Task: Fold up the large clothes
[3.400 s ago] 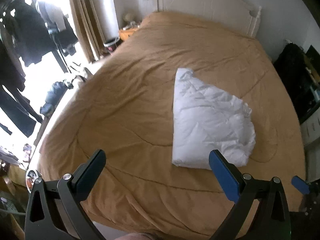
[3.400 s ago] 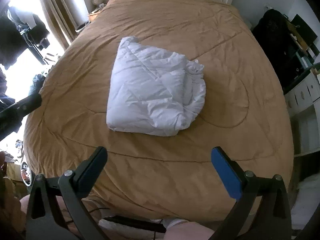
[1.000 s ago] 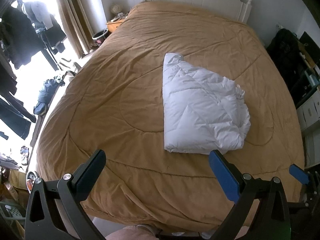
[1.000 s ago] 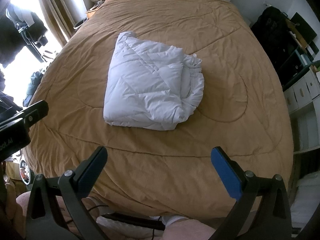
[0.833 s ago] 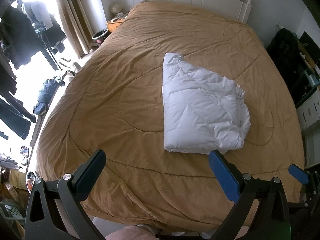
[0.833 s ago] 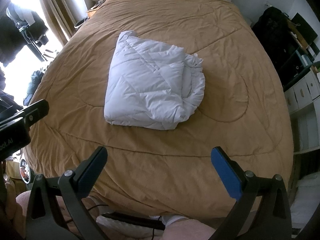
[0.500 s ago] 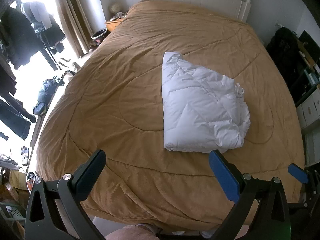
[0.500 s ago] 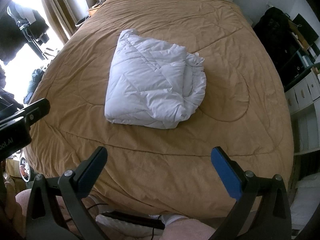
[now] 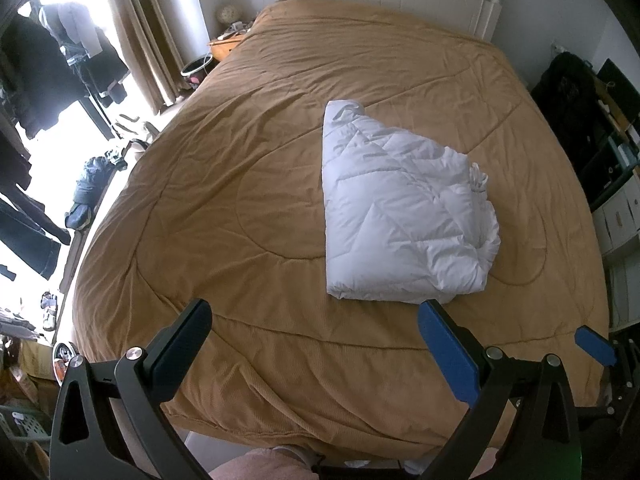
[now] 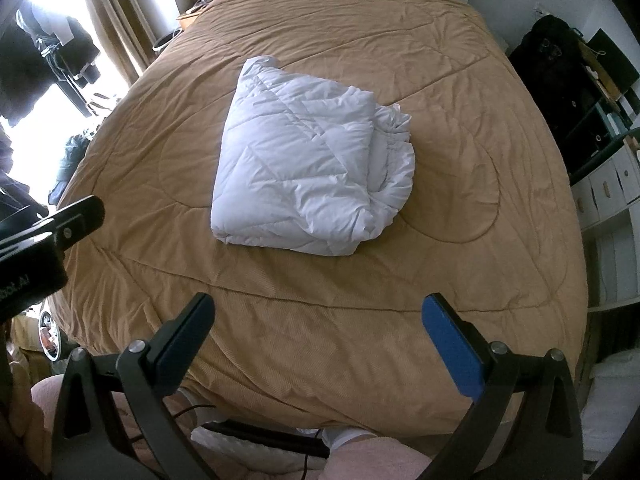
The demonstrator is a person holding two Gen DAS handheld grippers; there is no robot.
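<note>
Nothing much had shifted: my left hand-held gripper (image 9: 314,336) and right hand-held gripper (image 10: 318,330) hung wide open, empty; folded white quilted duvet (image 10: 308,164) lay at twelve o'clock, nearer right.

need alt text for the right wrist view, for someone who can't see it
A white quilted garment, folded into a puffy bundle, lies in the middle of a bed covered by a tan quilt. The open right gripper is in the foreground, above the bed's near edge, touching nothing. The left gripper pokes in at the left edge.
</note>
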